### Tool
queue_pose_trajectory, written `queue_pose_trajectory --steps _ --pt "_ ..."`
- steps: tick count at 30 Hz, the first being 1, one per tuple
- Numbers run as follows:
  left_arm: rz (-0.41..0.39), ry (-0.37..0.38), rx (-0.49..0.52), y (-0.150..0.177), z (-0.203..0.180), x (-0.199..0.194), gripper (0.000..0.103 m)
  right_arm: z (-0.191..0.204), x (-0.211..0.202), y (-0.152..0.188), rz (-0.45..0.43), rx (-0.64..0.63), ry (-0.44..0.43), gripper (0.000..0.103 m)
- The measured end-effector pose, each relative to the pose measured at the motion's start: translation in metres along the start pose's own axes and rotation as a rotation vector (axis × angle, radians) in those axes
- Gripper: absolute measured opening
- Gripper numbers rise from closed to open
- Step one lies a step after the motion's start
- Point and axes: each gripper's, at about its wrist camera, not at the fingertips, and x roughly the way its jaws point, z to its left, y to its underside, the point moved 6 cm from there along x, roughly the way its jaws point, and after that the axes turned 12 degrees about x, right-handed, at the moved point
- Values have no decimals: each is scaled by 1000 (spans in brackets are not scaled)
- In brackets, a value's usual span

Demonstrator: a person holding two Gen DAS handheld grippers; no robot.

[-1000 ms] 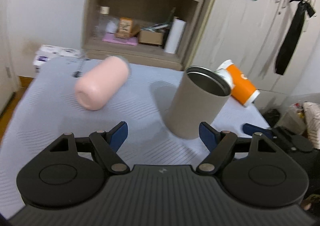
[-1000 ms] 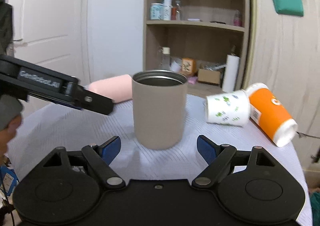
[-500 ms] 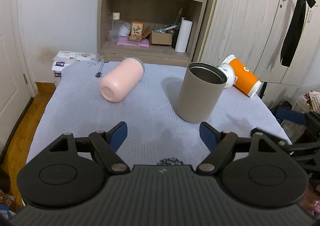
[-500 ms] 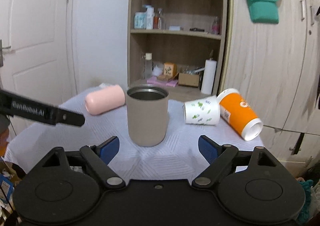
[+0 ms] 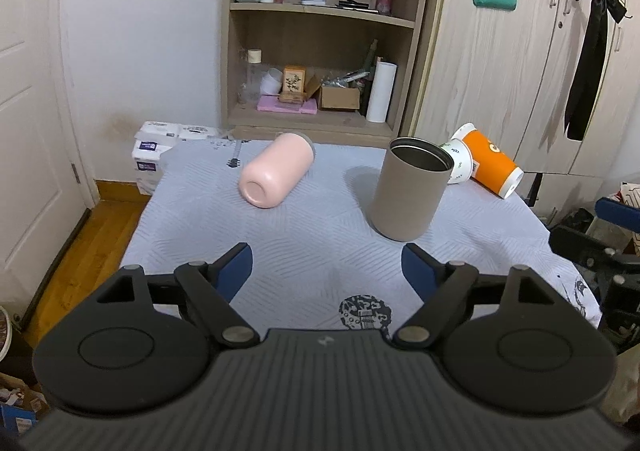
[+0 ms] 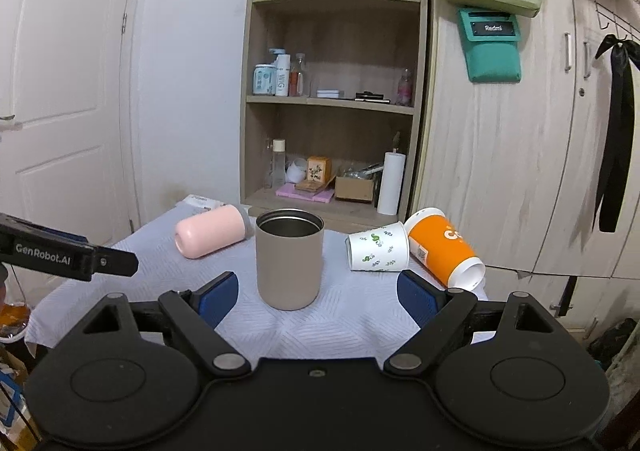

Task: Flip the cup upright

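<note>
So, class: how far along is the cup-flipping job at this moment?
Done: the grey cup stands upright, mouth up. In hand: nothing; the left gripper and right gripper are both open and empty. Left: the pink cup, white cup and orange cup lie on their sides.

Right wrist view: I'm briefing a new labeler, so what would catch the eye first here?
Probably the taupe tumbler standing upright mid-table, mouth open, right ahead of the open right gripper. Around it three cups lie on their sides: a pink cup to the left, and a white leaf-print paper cup beside an orange cup to the right.
</note>
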Motion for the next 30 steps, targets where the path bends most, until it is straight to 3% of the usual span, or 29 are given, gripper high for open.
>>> queue_pose_trajectory --steps 3,6,10,30 --pt "1 -8 0 1 1 -5 82 -1 -3 -1 -11 26 22 103" --pt "-9 -8 1 1 2 -8 94 -5 -3 -1 -2 57 45 103" --pt "-10 -13 1 1 2 -10 99 -6 -5 2 6 70 58 103" --pt "92 -69 -15 10 14 0 103 -14 -8 7 37 77 163 103"
